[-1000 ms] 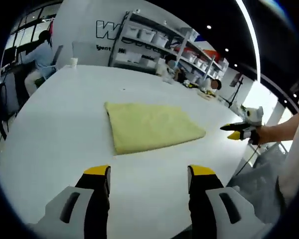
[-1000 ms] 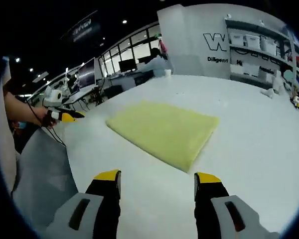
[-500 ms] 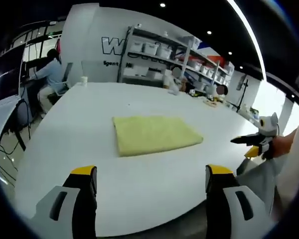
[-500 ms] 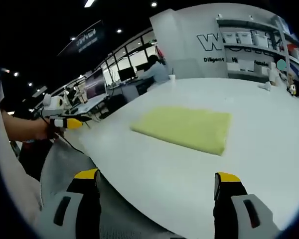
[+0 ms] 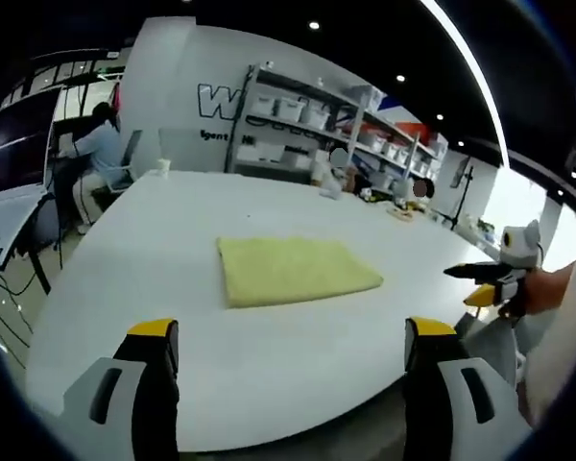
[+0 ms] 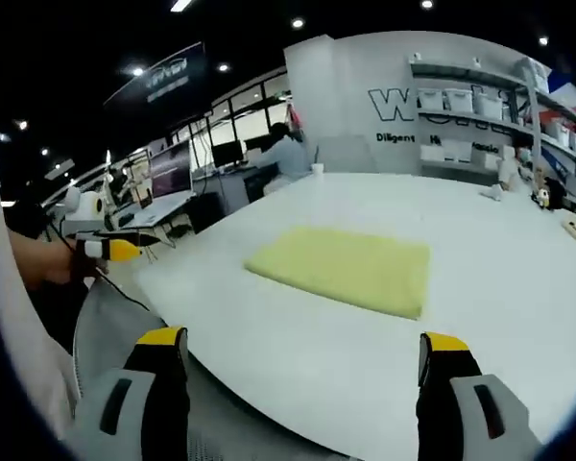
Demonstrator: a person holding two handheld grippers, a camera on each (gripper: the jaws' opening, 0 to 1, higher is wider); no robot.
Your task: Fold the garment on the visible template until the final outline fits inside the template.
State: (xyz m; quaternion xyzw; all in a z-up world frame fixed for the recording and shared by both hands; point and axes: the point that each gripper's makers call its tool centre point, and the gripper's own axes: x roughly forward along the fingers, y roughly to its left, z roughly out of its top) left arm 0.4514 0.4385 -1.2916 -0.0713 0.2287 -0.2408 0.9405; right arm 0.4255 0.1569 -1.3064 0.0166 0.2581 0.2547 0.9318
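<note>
Now both my grippers, left (image 5: 290,331) and right (image 6: 298,341), hang off the table (image 5: 125,269) edge with fingers spread and empty. Folded yellow garment (image 5: 293,270) lies mid-table. I judge it done; best to hold clear, leaving its outline undisturbed.

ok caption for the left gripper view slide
Folded yellow garment lying flat on the white table, left gripper open and clear of it.

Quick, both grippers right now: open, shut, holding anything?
Left gripper: open, holding nothing, short of the folded yellow garment.
Right gripper: open, holding nothing, also short of the garment.
</note>
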